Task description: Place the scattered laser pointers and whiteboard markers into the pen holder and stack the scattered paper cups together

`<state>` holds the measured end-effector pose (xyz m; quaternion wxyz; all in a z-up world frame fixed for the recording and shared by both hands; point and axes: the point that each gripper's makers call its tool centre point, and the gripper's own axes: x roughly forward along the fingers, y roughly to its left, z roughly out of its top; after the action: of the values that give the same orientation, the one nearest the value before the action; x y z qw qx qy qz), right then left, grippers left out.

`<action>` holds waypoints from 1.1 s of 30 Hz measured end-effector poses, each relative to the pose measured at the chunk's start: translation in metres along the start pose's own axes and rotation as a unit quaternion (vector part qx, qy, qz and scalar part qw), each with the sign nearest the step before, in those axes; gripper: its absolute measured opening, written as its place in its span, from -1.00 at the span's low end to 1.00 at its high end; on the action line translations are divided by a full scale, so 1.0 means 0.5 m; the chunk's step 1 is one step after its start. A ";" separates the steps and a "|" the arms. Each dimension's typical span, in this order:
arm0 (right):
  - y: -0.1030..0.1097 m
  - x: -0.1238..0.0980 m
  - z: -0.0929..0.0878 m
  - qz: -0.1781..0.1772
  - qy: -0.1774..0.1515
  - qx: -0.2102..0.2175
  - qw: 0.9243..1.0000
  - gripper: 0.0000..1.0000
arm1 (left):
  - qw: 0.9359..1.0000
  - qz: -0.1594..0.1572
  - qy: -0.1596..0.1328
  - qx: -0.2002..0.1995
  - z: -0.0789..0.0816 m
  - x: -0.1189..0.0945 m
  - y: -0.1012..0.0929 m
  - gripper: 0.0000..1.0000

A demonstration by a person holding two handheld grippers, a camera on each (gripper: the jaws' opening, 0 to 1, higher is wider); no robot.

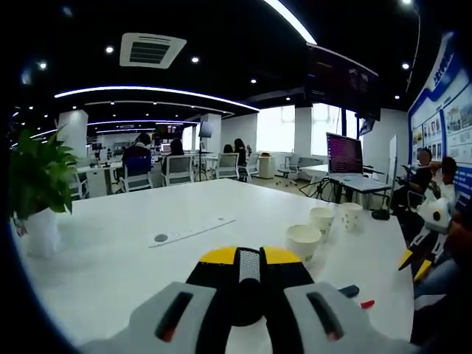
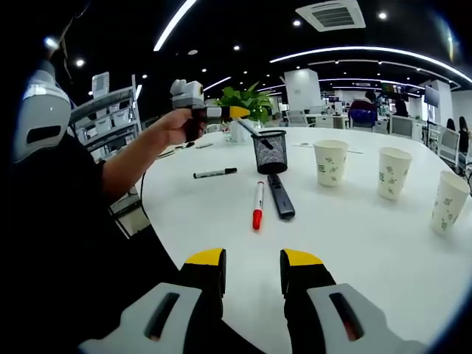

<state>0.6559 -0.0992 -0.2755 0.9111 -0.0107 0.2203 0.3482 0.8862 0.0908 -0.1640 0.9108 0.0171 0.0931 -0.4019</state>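
Observation:
My left gripper [image 1: 249, 257] is shut on a dark marker [image 1: 249, 284] that runs between its yellow tips. In the right gripper view a hand holds this left gripper [image 2: 237, 113] just above the black mesh pen holder [image 2: 271, 152], and the marker [image 2: 254, 131] slants down into the holder's mouth. A red marker [image 2: 257, 205], a black laser pointer [image 2: 281, 197] and a black marker [image 2: 215, 174] lie on the white table [image 2: 354, 243]. Three paper cups [image 2: 330, 162] [image 2: 392, 173] [image 2: 450, 200] stand apart, upright. My right gripper [image 2: 253, 259] is open and holds nothing.
A potted plant [image 1: 37, 192] stands near the table's edge. A white power strip [image 1: 193, 231] lies mid-table. The cups [image 1: 303, 241] and the right gripper [image 1: 413, 262] show at the right. A screen [image 1: 344, 153], chairs and seated people are beyond.

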 end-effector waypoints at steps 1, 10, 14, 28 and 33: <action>-0.001 0.000 0.000 0.000 0.000 0.001 1.000 -0.35 | 1.000 0.000 0.000 0.000 0.000 0.001 -0.001 -0.73; -0.002 0.000 -0.002 -0.001 0.001 0.003 1.000 -0.35 | 1.000 0.002 -0.004 -0.006 0.001 0.000 0.002 -0.70; -0.001 0.001 -0.003 -0.001 0.001 0.003 1.000 -0.35 | 1.000 0.004 -0.004 -0.007 0.001 -0.004 0.005 -0.67; 0.015 0.015 0.004 0.006 0.005 -0.003 1.000 -0.35 | 1.000 0.007 0.005 -0.014 -0.018 -0.035 0.018 -0.53; 0.018 0.017 0.011 0.007 0.005 -0.006 1.000 -0.35 | 1.000 0.008 0.006 -0.017 -0.022 -0.042 0.021 -0.51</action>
<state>0.6583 -0.0861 -0.2728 0.9075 -0.0162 0.2227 0.3558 0.8780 0.1144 -0.1716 0.9134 0.0049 0.1051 -0.3932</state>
